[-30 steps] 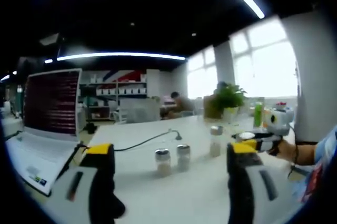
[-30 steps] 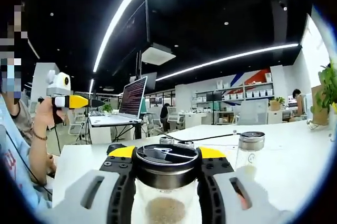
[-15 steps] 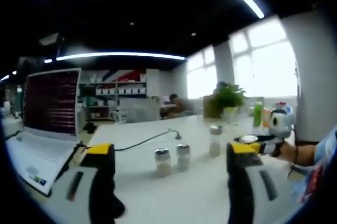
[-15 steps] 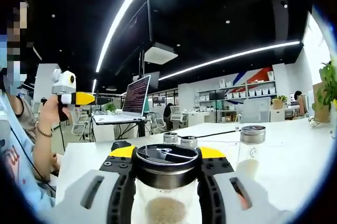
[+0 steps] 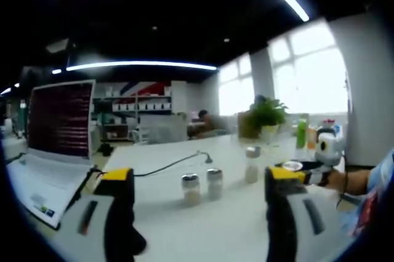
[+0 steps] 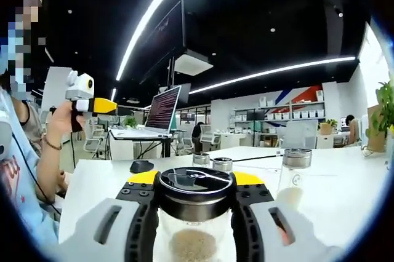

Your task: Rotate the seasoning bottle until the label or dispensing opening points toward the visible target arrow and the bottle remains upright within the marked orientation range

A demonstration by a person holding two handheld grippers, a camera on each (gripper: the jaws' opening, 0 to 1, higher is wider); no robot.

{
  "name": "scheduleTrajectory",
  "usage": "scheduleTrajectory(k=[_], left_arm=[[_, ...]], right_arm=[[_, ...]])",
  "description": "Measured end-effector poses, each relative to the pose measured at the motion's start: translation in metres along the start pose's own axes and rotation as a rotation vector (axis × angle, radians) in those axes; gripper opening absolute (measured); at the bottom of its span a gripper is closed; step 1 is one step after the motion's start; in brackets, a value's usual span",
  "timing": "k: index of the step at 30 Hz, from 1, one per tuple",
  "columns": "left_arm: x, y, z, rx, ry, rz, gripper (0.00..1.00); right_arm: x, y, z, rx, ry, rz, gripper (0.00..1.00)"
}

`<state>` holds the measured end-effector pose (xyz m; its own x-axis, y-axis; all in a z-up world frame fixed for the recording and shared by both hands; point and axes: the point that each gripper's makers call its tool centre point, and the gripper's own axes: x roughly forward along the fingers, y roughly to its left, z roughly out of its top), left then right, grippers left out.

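Left gripper view, left to right:
- Laptop [image 5: 58, 133], open, at the left edge on the white table [image 5: 203, 225].
- Left gripper [image 5: 200, 197], bottom of frame: jaws wide apart, nothing between them.
- Cable [image 5: 175, 163], running across the table from centre toward the left.
- Two small jars [image 5: 190, 188], side by side and just apart, at centre between the jaw tips and farther off.
- Third jar [image 5: 251, 165], right of the pair, standing apart.
- Plant [image 5: 266, 116], behind it, right of centre.
- Right gripper [image 5: 301, 170], at right, held by a hand [image 5: 345, 179] above the table.

Right gripper view, left to right:
- Left gripper [image 6: 92, 103], upper left, raised in a hand [image 6: 61, 123]; whether its jaws are parted cannot be told here.
- Laptop [image 6: 154, 117], left of centre, far end of the table [image 6: 345, 194].
- Black mouse-like object [image 6: 141, 166], on the table below it.
- Two jars [image 6: 211, 163], just above the bottle's lid.
- Right gripper [image 6: 194, 185], bottom centre: jaws closed against both sides of the bottle [image 6: 194, 213], which stands upright between them, dark lid on top, brownish seasoning at its bottom.
- Another jar [image 6: 295, 173], just right of the gripper.
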<state>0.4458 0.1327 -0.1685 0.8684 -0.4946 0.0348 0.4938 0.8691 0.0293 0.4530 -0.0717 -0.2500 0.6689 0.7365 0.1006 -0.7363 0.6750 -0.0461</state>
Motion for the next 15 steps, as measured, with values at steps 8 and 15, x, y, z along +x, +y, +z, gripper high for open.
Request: scheduleTrajectory(k=[8, 15], left_arm=[[-0.0002, -0.0005, -0.0008, -0.002, 0.002, -0.002, 0.92], [-0.0011, 0.0012, -0.0005, -0.005, -0.001, 0.001, 0.92]], right_arm=[[0.0008, 0.0000, -0.0010, 0.001, 0.009, 0.013, 0.44], [0.0017, -0.0003, -0.0018, -0.001, 0.010, 0.015, 0.44]])
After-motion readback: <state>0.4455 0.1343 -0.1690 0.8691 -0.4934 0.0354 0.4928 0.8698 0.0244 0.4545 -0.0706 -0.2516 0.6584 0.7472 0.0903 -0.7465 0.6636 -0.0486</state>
